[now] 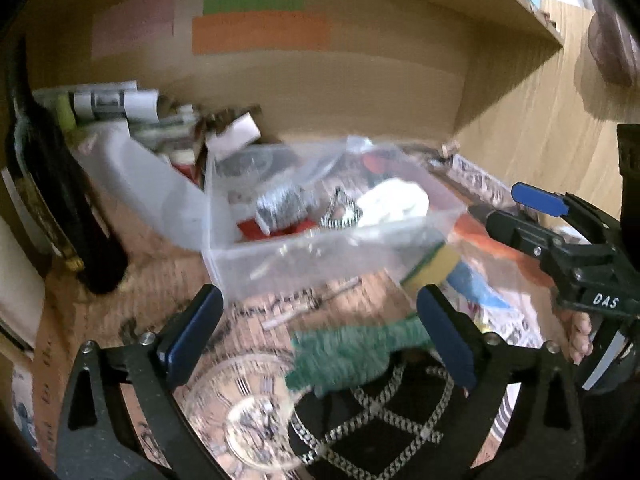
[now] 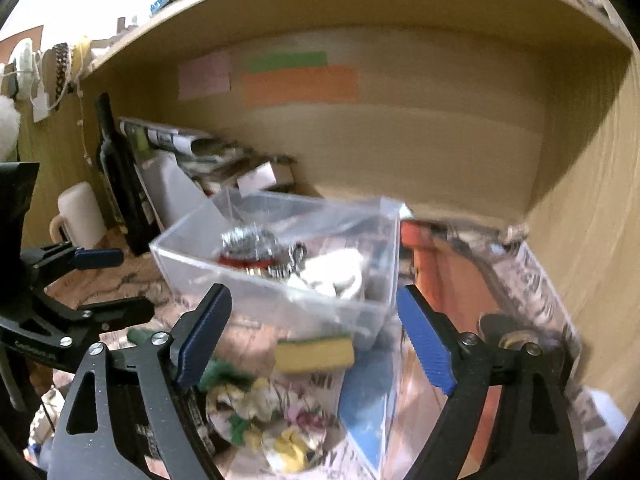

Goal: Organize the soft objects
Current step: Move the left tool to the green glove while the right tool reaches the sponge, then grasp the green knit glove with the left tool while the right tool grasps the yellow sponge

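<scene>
A clear plastic box (image 1: 280,252) stands on the desk and holds a steel scourer (image 1: 280,206), a white cloth (image 1: 392,202) and a red item; it also shows in the right wrist view (image 2: 224,276). A green fuzzy cloth (image 1: 348,354) lies just in front of my left gripper (image 1: 320,336), which is open and empty. A yellow-green sponge (image 2: 314,354) and a floral crumpled cloth (image 2: 272,416) lie between the fingers of my right gripper (image 2: 316,336), open and empty. The right gripper also shows at the right of the left wrist view (image 1: 524,216).
A dark bottle (image 1: 52,200), a white mug (image 2: 80,216), papers and a white container (image 1: 136,184) crowd the back left. A black chain-patterned item (image 1: 380,420) and a glass dish (image 1: 248,420) lie near. A blue item (image 2: 368,400) and pliers (image 2: 500,332) lie on newspaper, right.
</scene>
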`<action>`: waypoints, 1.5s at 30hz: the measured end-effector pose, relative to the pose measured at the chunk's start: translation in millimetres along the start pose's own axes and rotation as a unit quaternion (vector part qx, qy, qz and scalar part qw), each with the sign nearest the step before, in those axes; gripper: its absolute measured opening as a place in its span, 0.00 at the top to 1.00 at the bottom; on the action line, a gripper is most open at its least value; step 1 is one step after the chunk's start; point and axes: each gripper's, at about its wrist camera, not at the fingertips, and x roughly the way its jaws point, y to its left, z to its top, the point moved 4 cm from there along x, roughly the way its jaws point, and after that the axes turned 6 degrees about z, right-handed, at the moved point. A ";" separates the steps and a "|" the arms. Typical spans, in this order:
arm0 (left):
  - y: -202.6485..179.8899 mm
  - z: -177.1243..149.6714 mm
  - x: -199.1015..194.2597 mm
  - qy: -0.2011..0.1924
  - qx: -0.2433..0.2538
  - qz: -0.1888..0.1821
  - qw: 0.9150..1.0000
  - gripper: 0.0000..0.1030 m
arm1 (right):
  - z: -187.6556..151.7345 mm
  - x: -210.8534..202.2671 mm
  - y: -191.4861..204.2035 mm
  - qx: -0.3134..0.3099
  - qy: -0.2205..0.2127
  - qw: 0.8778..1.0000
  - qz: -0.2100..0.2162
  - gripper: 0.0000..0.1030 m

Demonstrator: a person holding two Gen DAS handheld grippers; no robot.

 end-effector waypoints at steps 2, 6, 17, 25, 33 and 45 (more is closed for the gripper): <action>-1.2 -11.0 6.4 0.017 -0.003 -0.004 1.000 0.04 | -9.5 3.5 -2.2 0.007 0.015 1.000 0.001 0.19; -2.9 -29.2 20.8 0.047 -0.009 -0.012 0.999 0.04 | -25.1 12.1 -5.4 0.012 0.042 0.999 0.000 0.19; -8.2 -48.6 49.4 0.080 -0.019 -0.032 0.996 0.30 | -49.2 50.1 -14.0 0.016 0.106 0.994 0.007 0.20; -7.4 -44.1 56.3 0.074 -0.021 -0.037 0.996 0.57 | -50.6 68.3 -15.5 0.019 0.128 0.991 0.023 0.37; -2.1 -37.0 48.7 0.058 -0.025 -0.039 0.997 0.66 | -51.3 67.4 -15.1 0.023 0.125 0.991 0.030 0.50; 13.5 1.9 9.4 -0.015 -0.053 -0.039 0.998 0.67 | -18.5 22.1 -5.0 0.010 0.052 0.998 0.026 0.50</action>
